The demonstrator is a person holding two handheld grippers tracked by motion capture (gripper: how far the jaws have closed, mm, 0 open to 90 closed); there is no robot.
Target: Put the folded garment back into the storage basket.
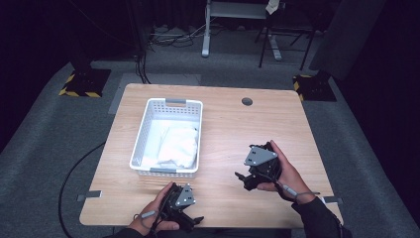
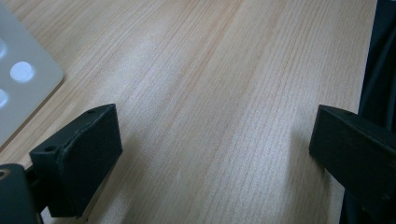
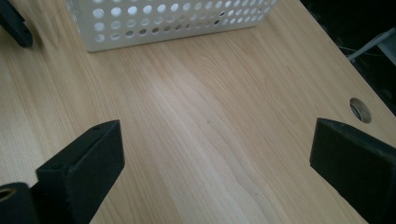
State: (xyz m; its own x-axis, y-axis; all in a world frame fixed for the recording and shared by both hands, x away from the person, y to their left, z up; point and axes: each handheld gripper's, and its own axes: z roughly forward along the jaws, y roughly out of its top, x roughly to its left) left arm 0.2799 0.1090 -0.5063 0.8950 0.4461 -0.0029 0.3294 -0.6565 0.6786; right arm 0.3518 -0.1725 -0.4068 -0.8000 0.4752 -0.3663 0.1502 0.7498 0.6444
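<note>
While both hands rest near the desk's front edge, the left gripper and right gripper have matte black block jaws spread wide w/ nothing between, just pale wood-grain desk. Perforated white plastic basket, rectangular w/ grey handles, sits toward the left edge, just beyond the left gripper; crumpled white cloth lies inside.
</note>
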